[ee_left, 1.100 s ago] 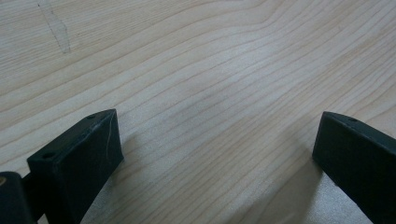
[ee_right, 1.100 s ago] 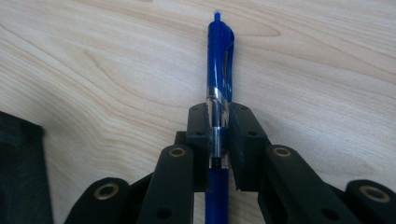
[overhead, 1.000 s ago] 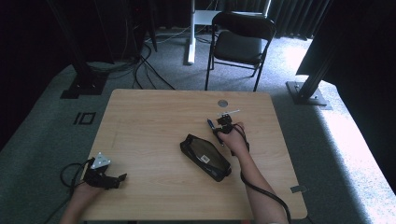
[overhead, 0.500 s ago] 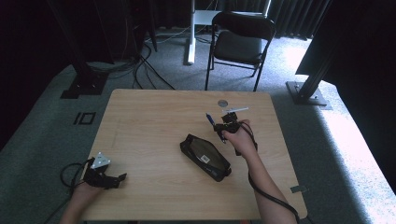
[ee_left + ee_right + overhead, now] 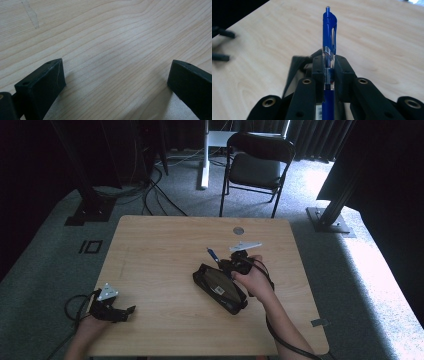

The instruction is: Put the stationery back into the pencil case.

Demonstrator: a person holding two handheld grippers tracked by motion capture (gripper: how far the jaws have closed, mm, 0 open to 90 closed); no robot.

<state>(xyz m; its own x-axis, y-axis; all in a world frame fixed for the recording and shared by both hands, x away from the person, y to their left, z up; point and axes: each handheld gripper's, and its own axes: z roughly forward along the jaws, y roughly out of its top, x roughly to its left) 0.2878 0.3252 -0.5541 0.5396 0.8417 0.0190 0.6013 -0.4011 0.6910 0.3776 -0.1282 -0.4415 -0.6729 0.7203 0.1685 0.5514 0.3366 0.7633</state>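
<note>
While the right gripper (image 5: pixel 329 75) clamps a blue plastic click pen (image 5: pixel 329 45), we see it held above the black fabric pencil case (image 5: pixel 220 287) at mid-table.

We judge the pick-up done, with 1 step left: where the pen goes next. The left gripper (image 5: pixel 115 82) rests near the pale wooden table's (image 5: pixel 160 250) front-left corner, jaws wide and empty.

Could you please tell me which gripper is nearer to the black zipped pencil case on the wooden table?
Right. The right gripper, shut on a blue pen, hovers over the black zipped pencil case's upper end. The left gripper rests open near the table's lower left corner, far from it.
</note>
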